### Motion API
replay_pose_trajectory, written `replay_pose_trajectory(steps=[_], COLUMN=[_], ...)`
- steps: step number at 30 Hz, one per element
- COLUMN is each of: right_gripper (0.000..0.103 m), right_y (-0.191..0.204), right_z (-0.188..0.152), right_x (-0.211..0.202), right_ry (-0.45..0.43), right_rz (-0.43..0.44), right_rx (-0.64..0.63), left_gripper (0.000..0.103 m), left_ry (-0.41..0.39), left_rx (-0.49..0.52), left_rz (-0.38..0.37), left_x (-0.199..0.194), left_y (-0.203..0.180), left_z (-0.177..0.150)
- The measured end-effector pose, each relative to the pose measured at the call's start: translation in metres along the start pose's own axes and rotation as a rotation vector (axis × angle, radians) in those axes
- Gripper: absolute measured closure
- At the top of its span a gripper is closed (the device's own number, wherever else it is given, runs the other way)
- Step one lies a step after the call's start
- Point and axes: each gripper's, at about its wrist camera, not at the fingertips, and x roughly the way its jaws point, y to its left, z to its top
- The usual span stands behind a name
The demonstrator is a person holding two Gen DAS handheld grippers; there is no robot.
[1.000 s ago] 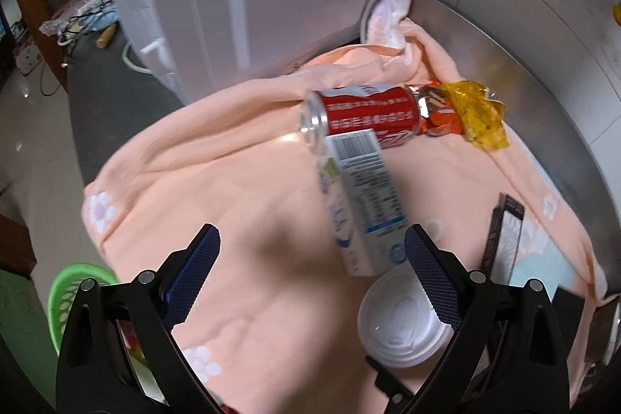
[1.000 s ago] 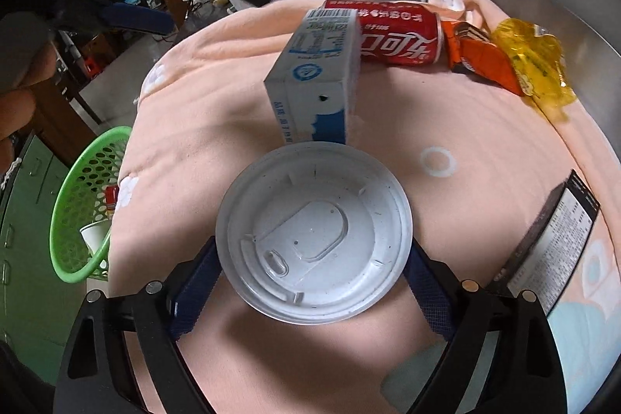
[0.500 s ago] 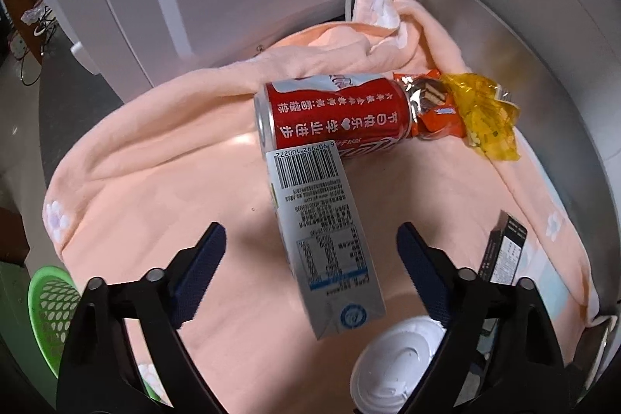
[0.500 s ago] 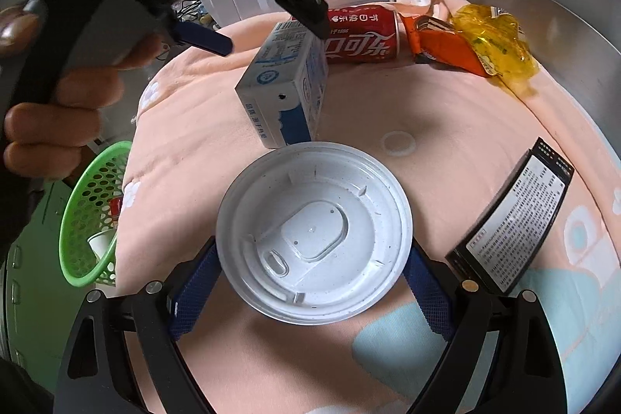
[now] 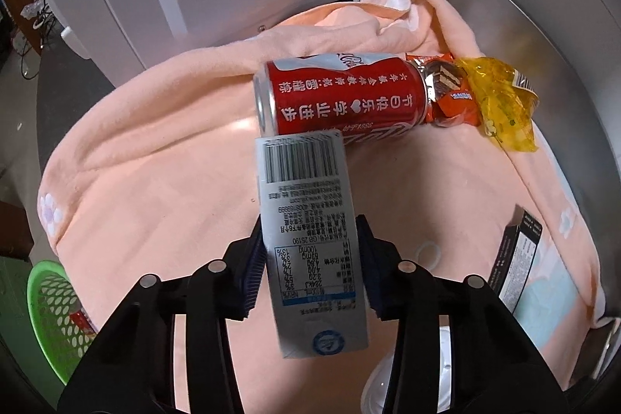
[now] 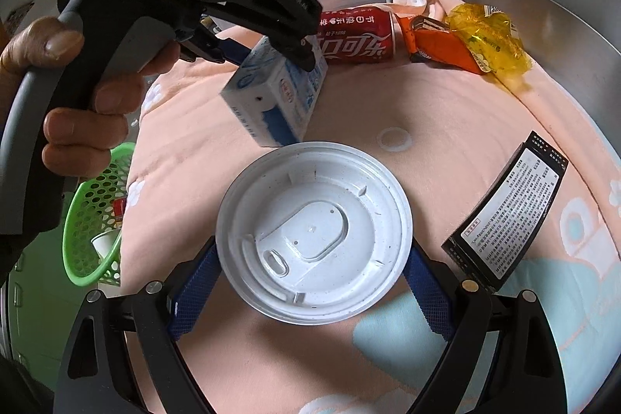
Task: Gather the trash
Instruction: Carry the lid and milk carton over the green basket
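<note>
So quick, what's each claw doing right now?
Left gripper: just closed onto the milk carton.
Right gripper: holding the white cup lid.

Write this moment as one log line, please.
left tongs: just closed on milk carton | right tongs: around cup lid | green basket: waiting

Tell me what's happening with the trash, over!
Left tool just closed, clamping milk carton. Right tool holding white cup lid. Red can touches carton's far end. Green basket waiting.

the green basket [image 5: 50,317] is cut off by the left wrist view's edge, its contents too small to tell, and the carton [image 5: 310,251] hides the left gripper's pads.
</note>
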Motion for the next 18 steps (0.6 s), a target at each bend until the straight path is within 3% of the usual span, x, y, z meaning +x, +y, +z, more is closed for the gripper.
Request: replay_pose_trajectory(steps=[11,18], right_gripper=[0.016,0.016], right_y=[0.026,0.057], right_z=[0.003,0.01], right_x=[-0.006,-0.007], right_ry=[-0.01,-0.013], right_rz=[0.034,0.068], right_rx=[-0.049,-0.108], left_gripper=[0.062,0.062], left_ry=[-0.082,-0.139], left_rx=[-0.029,-0.065], left_rz=[-0.013,0.017], left_x=[-0.048,-0.079], left_y=[0.032,0.067], left_z=[-0.029,-0.054])
